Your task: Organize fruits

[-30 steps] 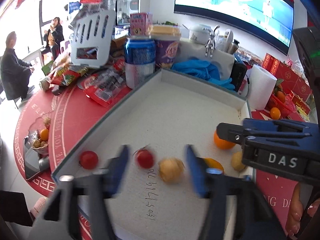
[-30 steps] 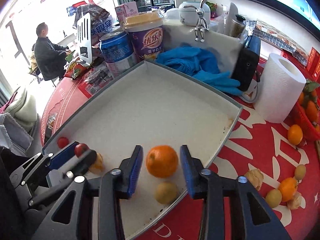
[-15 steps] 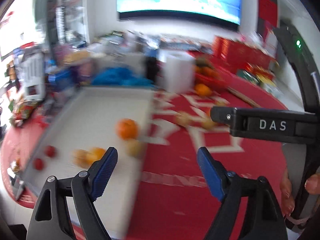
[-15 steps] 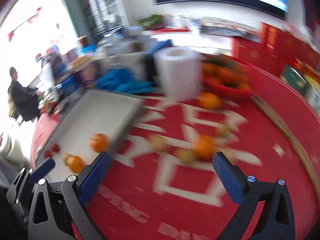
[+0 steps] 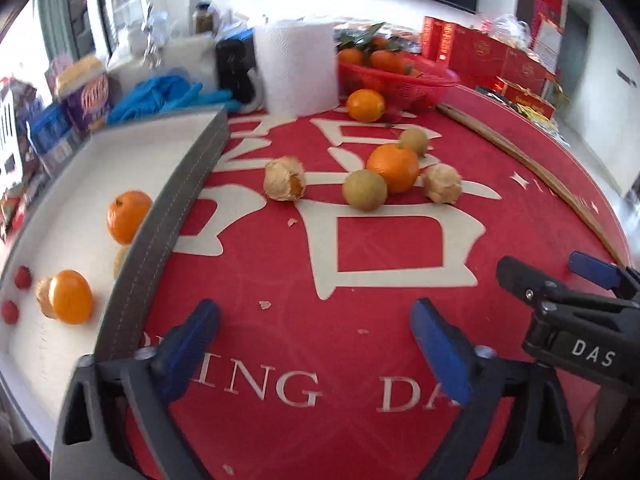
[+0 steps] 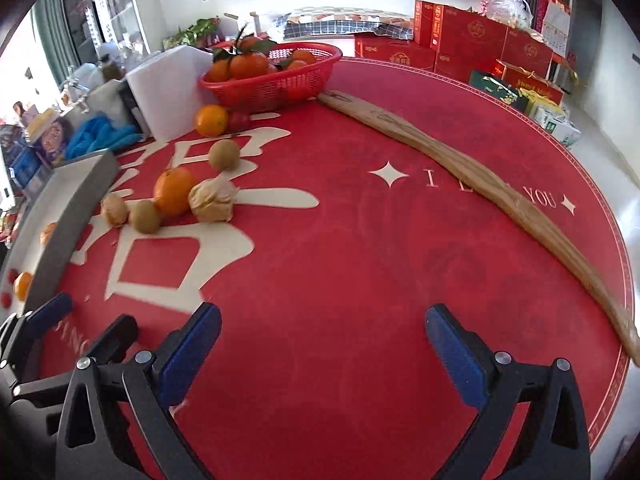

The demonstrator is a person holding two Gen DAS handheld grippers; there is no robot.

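Observation:
A grey-walled tray point(image 5: 192, 184) on the left holds two oranges point(image 5: 127, 216) point(image 5: 71, 297) and two small red fruits point(image 5: 22, 277). On the red cloth beyond it lies a loose cluster: an orange point(image 5: 393, 167), a green-brown round fruit point(image 5: 365, 190) and two papery husked fruits point(image 5: 285, 179) point(image 5: 441, 183). My left gripper point(image 5: 316, 316) hovers over bare cloth short of the cluster, its jaws opening with nothing between them. My right gripper point(image 6: 323, 316) stands open and empty to its right, with the cluster point(image 6: 174, 191) far off at upper left.
A red basket point(image 6: 276, 80) of oranges and a white paper roll point(image 5: 296, 68) stand at the back, with one orange point(image 5: 365, 105) in front of the basket. A long wooden strip point(image 6: 480, 176) curves along the cloth's right side. Boxes, cans and blue gloves crowd behind the tray.
Both grippers have swung right, from over the tray to over the red cloth. The left let go of a husked fruit and the right of an orange, which stay in the tray. Both jaws widened.

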